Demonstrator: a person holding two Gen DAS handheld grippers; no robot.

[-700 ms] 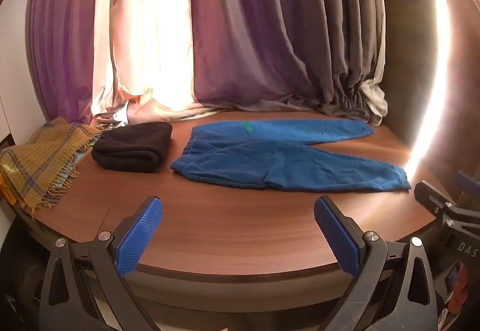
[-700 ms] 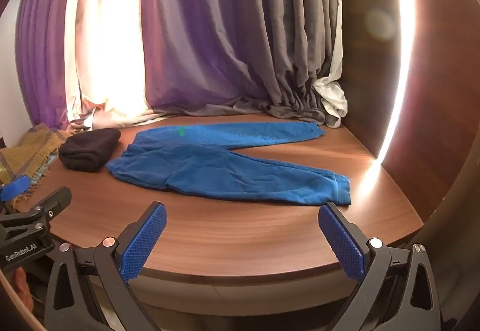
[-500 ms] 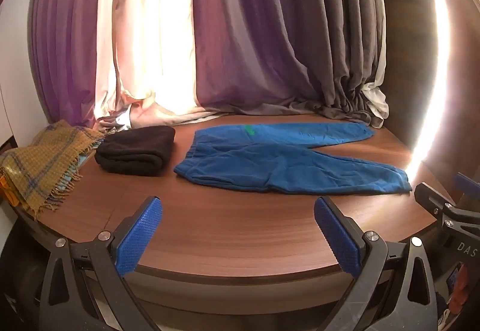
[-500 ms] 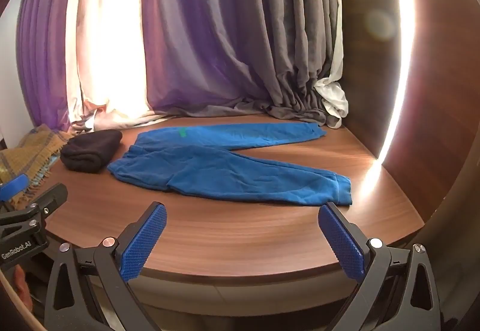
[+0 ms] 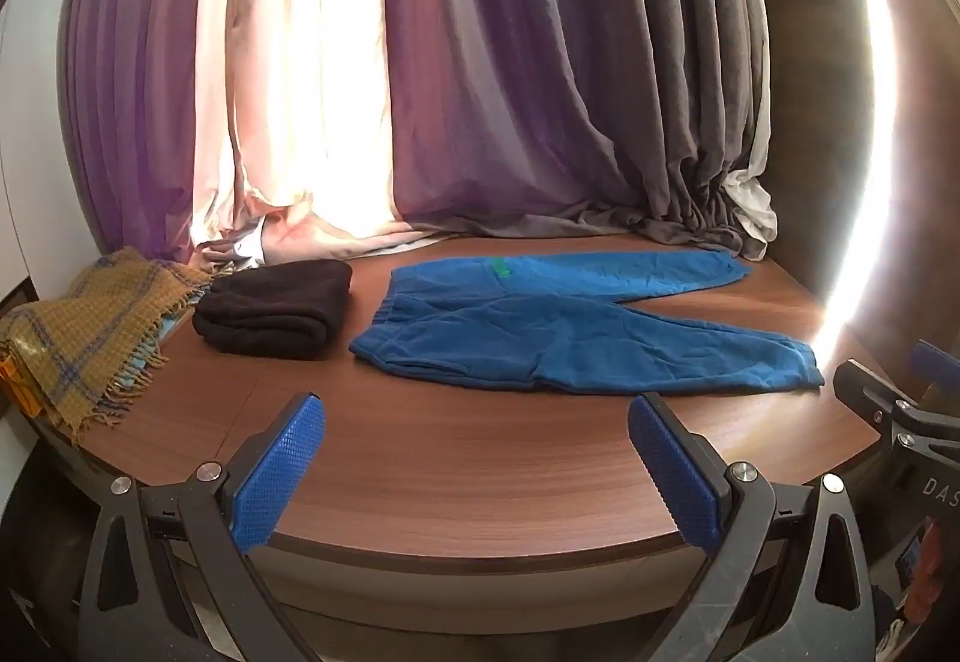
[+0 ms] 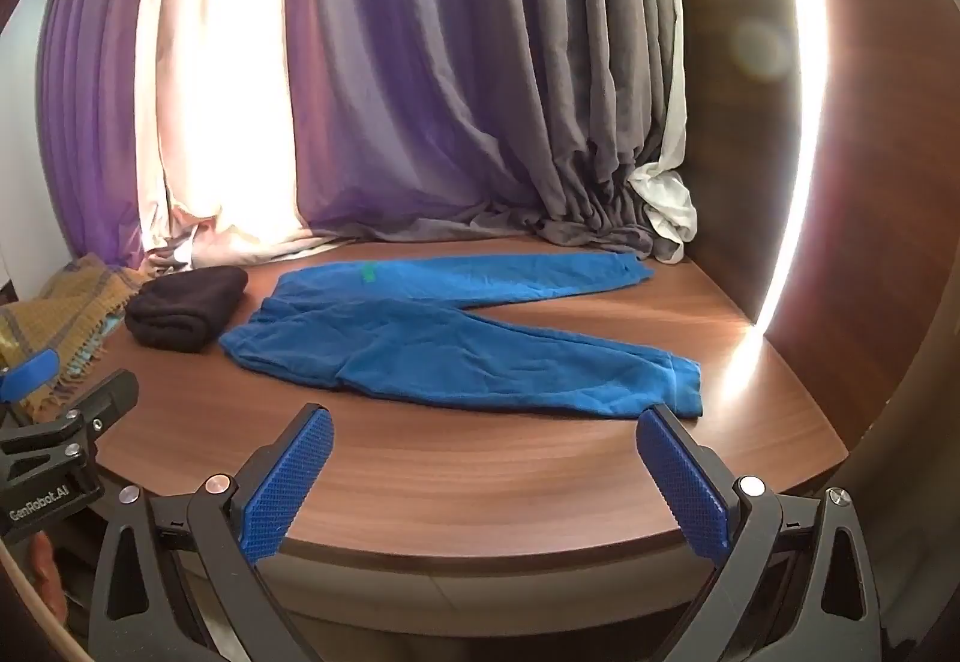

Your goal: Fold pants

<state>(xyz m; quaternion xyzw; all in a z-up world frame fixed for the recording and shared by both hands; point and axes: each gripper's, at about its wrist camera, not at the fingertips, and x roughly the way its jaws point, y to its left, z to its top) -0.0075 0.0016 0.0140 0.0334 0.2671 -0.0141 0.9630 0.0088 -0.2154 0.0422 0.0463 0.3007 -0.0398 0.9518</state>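
**Pants flat, nothing gripped yet**

At the worktop's (image 5: pixel 480 470) left edge we see a plaid blanket (image 5: pixel 78 338), then a folded black garment (image 5: pixel 276 311), then the blue pants (image 5: pixel 540 332) spread mid-worktop, legs splayed rightward. Our left hand-held gripper (image 5: pixel 477 473) and right hand-held gripper (image 6: pixel 486 479) hang released, empty. Pinching one layer could skew the fold.

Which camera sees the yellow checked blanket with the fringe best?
The left wrist view: there the yellow checked woollen blanket with fringe shows its weave, blue lines and tassels at the wooden table's left edge. In the right wrist view the same blanket is smaller and partly hidden behind the other claw.
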